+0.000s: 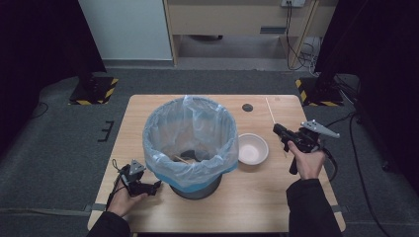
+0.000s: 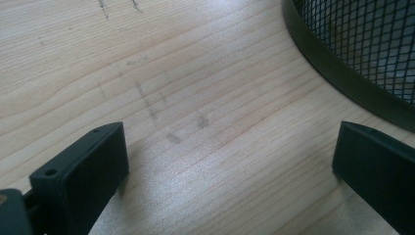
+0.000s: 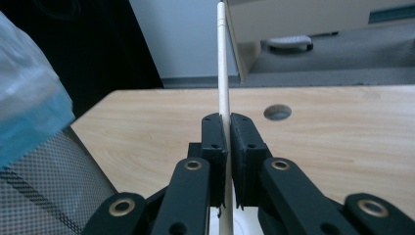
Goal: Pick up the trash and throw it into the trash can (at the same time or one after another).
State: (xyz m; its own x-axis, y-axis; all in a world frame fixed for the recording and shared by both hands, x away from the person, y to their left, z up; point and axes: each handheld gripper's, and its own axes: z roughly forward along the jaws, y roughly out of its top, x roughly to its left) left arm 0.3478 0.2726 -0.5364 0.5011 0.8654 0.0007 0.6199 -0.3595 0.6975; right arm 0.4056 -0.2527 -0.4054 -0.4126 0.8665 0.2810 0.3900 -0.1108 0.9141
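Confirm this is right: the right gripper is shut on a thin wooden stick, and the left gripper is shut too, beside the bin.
Not quite. The left gripper is open: the left gripper view shows its jaws wide apart over bare table. The right gripper is indeed shut on the stick.

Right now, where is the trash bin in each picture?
High view: trash bin in the middle of the table.
Left gripper view: its mesh wall, top right corner.
Right gripper view: mesh and blue bag, lower left.
Shared landmark: the wooden table.
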